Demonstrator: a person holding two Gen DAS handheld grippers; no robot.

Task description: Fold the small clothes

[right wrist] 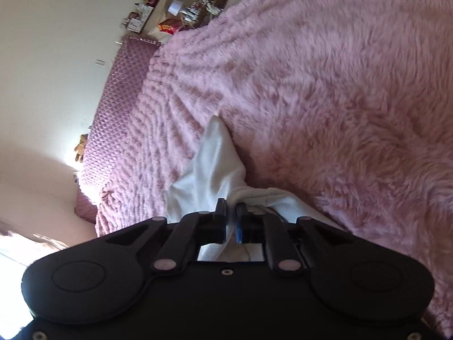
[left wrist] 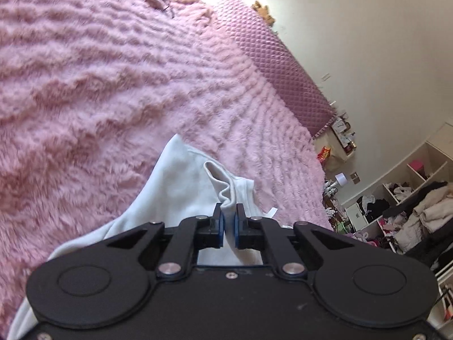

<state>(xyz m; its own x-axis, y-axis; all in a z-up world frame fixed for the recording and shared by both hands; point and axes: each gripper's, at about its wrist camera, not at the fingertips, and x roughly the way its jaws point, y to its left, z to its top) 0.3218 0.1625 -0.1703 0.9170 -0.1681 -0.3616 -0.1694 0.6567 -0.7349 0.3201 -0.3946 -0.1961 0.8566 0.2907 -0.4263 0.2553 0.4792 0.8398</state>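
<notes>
We see a small white garment (left wrist: 175, 187) lying on the fluffy pink blanket (left wrist: 99, 85) that covers the bed. Both tools are clamped on it. In the left wrist view, the left gripper (left wrist: 229, 221) has its jaws drawn nearly together, with a bunched fold of the white fabric pinched between the blue pads; a hemmed edge stands up in a loop just ahead of the fingertips. In the right wrist view, the right gripper (right wrist: 232, 218) is likewise closed down on a gathered ridge of the garment (right wrist: 209, 167). From the right tool the fabric runs forward as a narrowing strip, its long axis in line with the fingers, and its pointed end is directed away from the tool across the blanket toward the quilted mauve headboard (right wrist: 113, 99). From the left tool the cloth spreads back and to the left beneath the gripper body.
</notes>
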